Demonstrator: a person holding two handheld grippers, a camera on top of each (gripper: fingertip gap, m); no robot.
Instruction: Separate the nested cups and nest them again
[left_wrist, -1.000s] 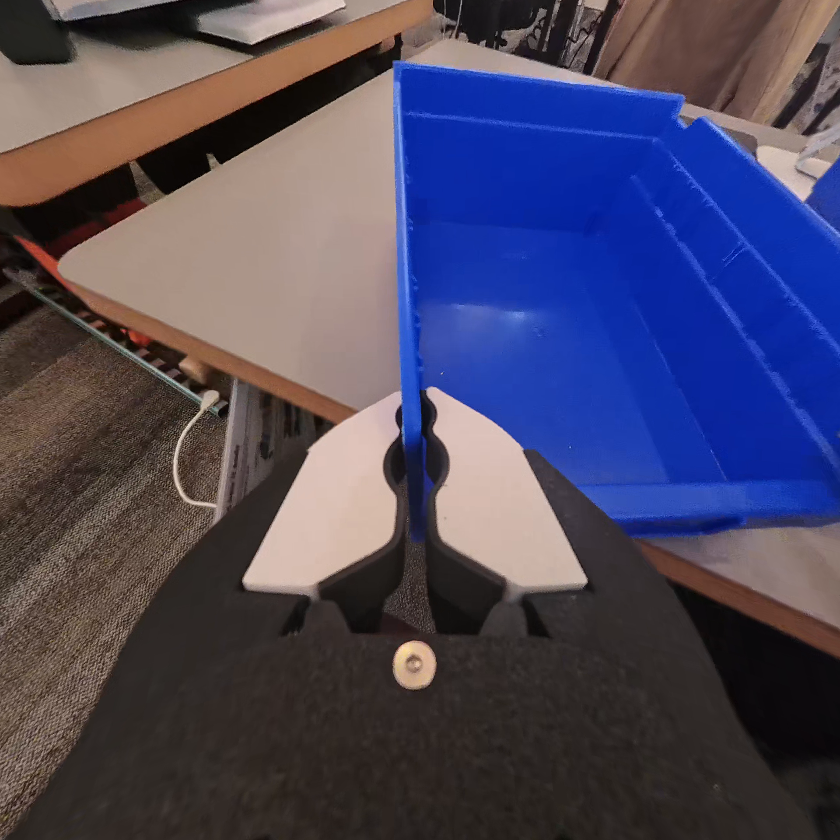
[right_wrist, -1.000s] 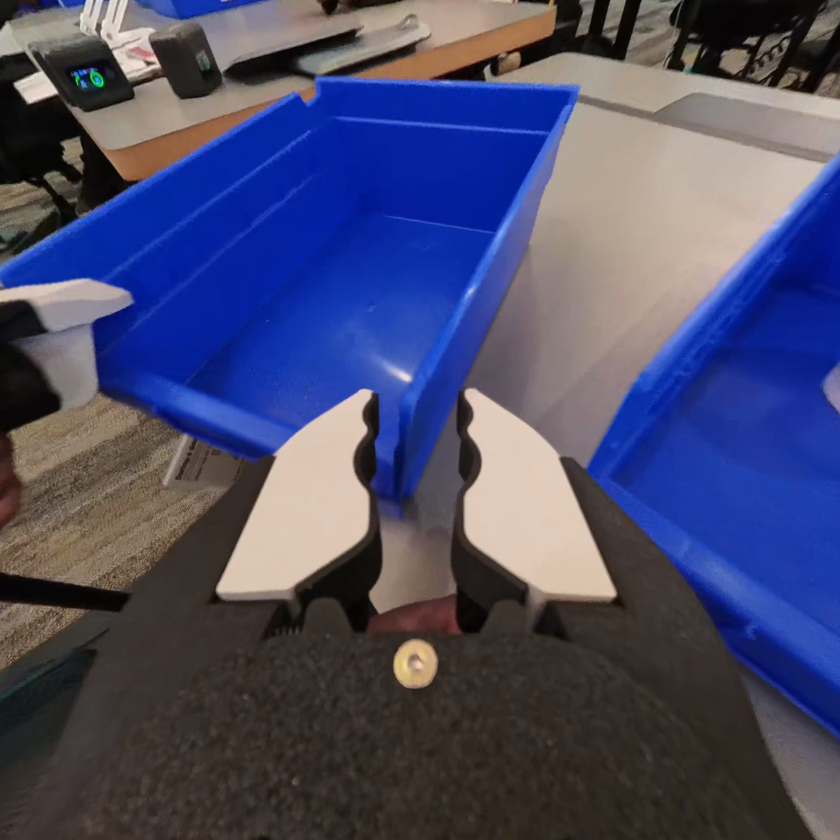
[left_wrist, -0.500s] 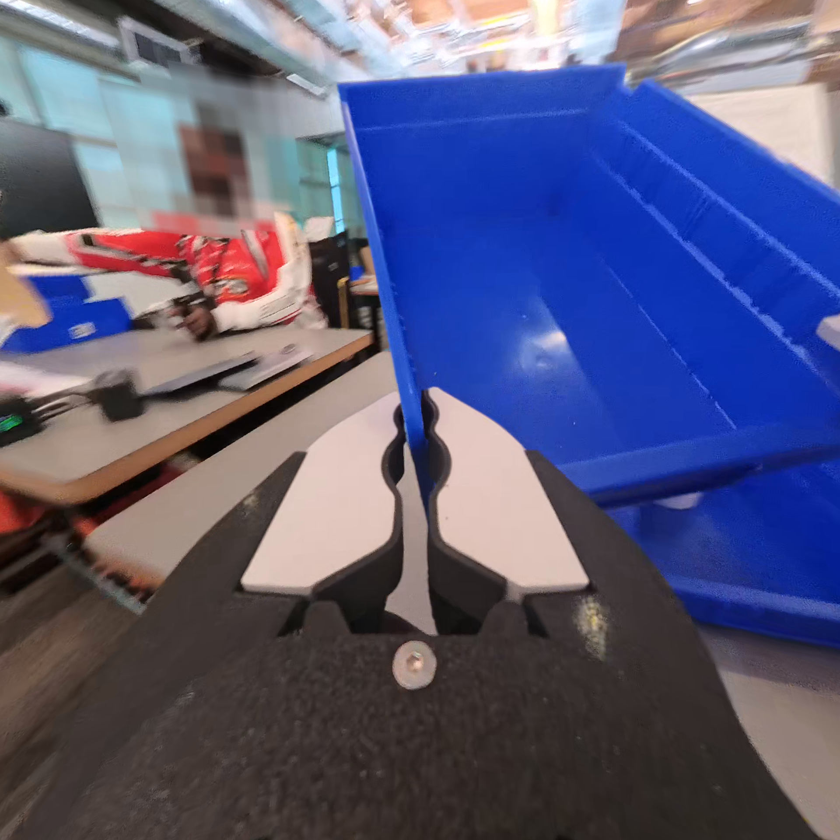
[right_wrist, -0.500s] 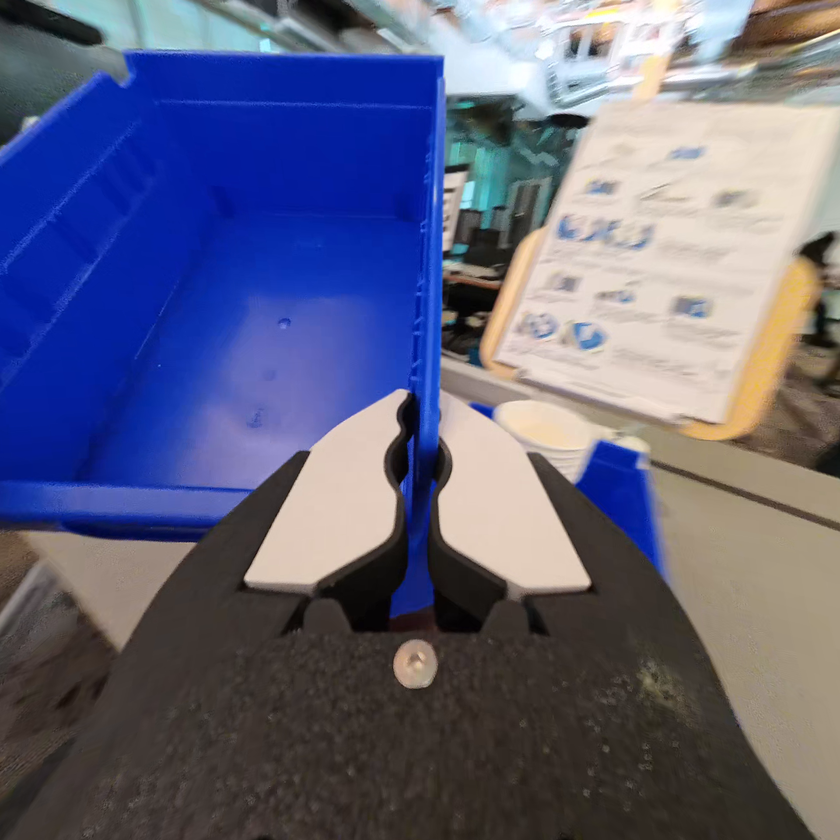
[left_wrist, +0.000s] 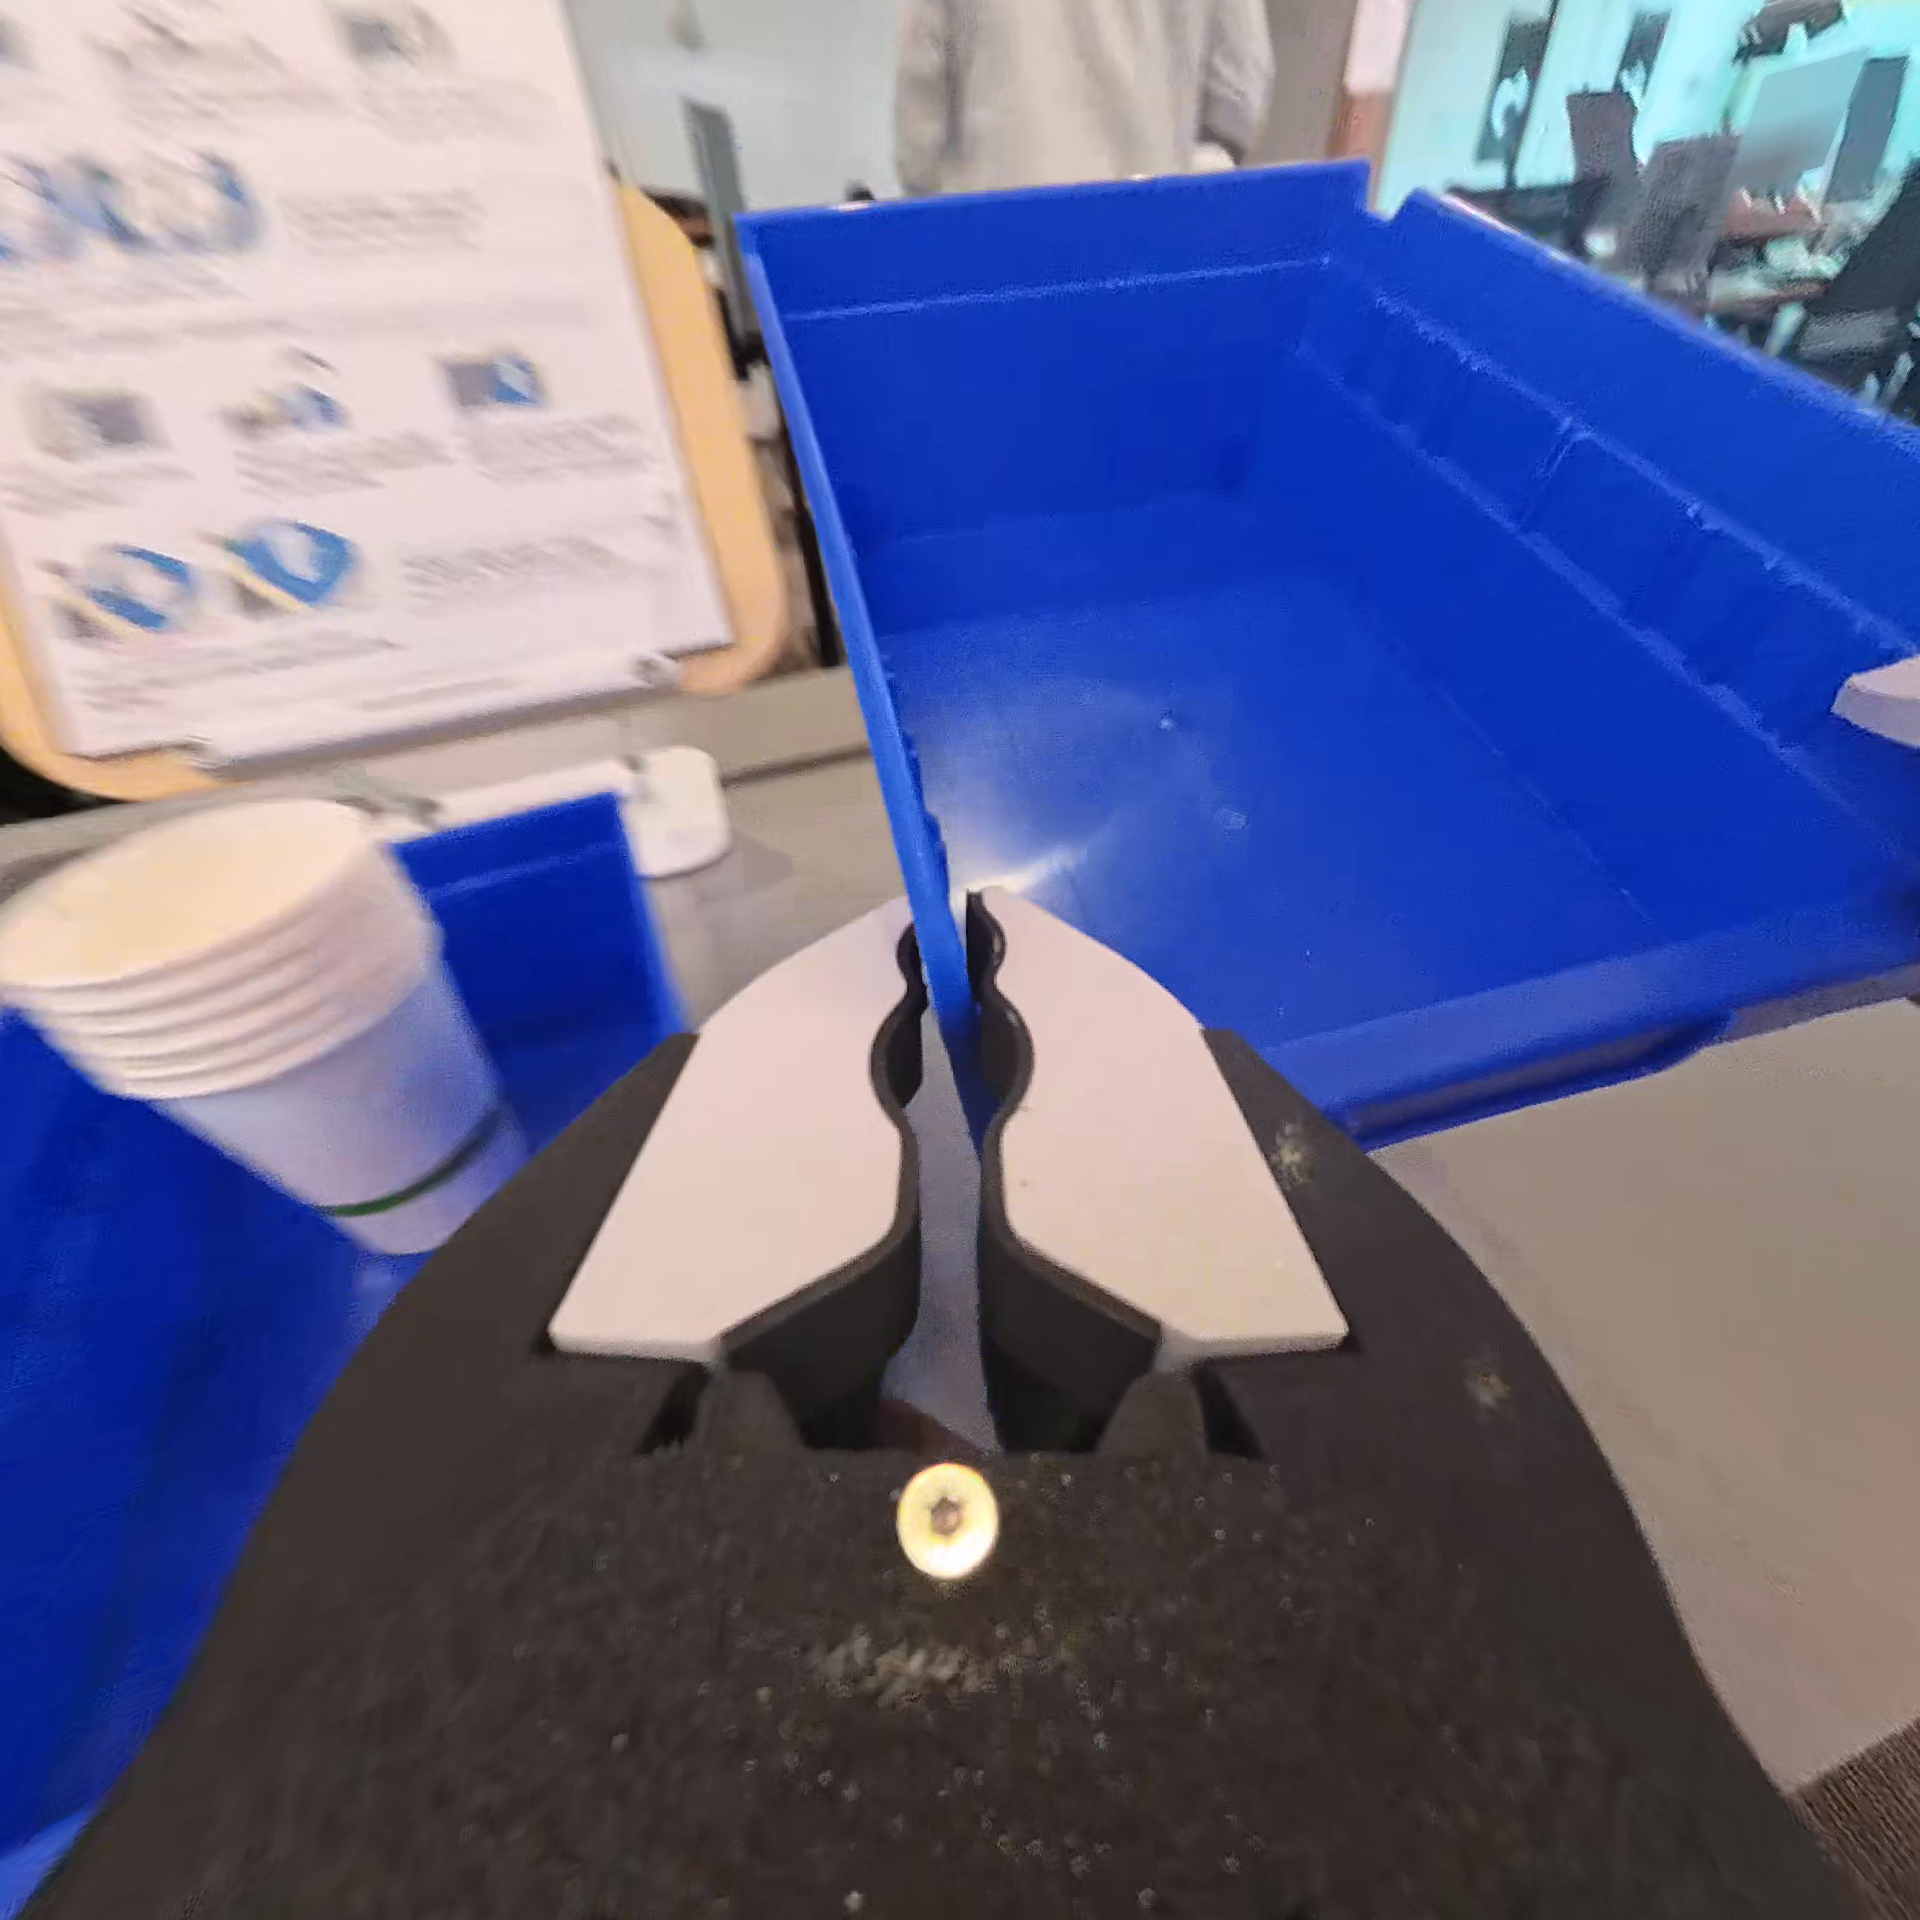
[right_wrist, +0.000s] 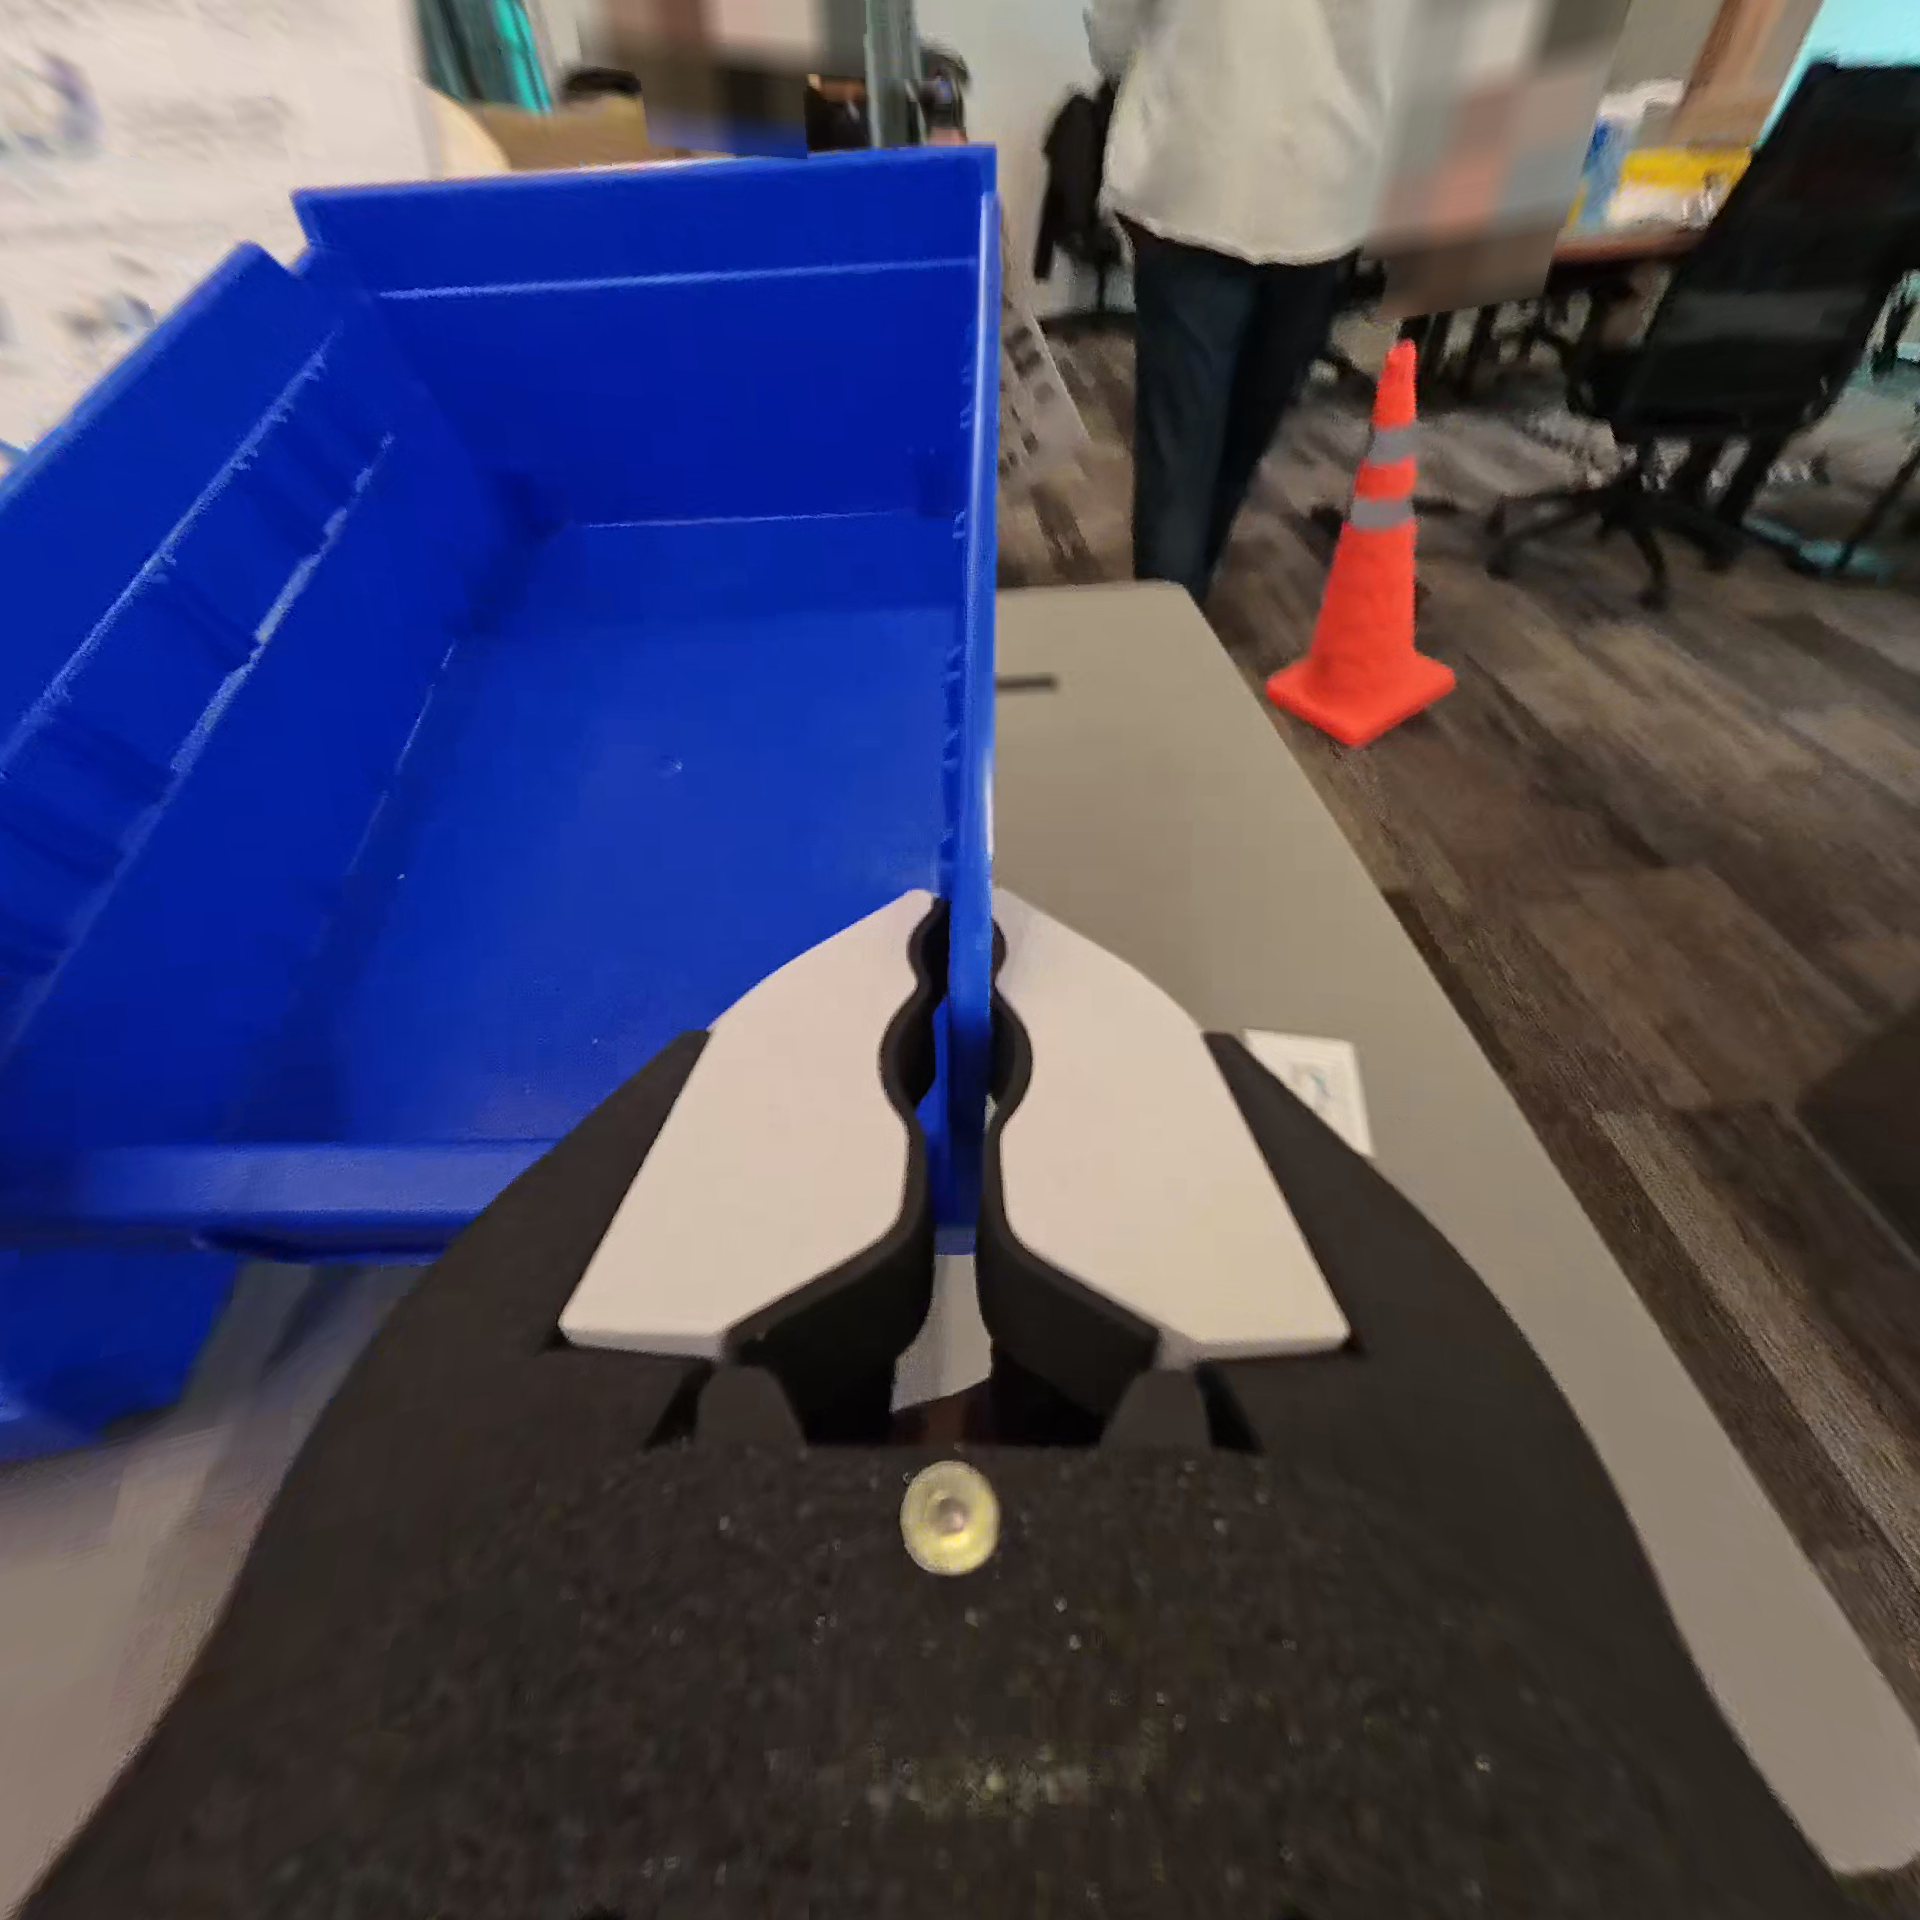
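Observation:
A stack of several nested white paper cups (left_wrist: 260, 987) stands tilted in a blue bin (left_wrist: 520, 914) at the left of the left wrist view. An empty blue bin (left_wrist: 1299, 727) is held between both grippers. My left gripper (left_wrist: 945, 914) is shut on its left wall. My right gripper (right_wrist: 966, 914) is shut on its right wall, and the empty bin (right_wrist: 623, 779) fills the left of that view. One finger of the right gripper (left_wrist: 1881, 712) shows at the far right of the left wrist view.
The grey table (right_wrist: 1143, 831) lies under and right of the held bin, with a white card (right_wrist: 1314, 1091) on it. A poster board (left_wrist: 312, 364) and a small white object (left_wrist: 681, 810) stand behind. On the floor are an orange cone (right_wrist: 1366, 582) and a standing person (right_wrist: 1226, 312).
My right gripper closed on the bin's right wall. Both grippers lifted the empty bin off the table and swung it round to beside the bin with the cups.

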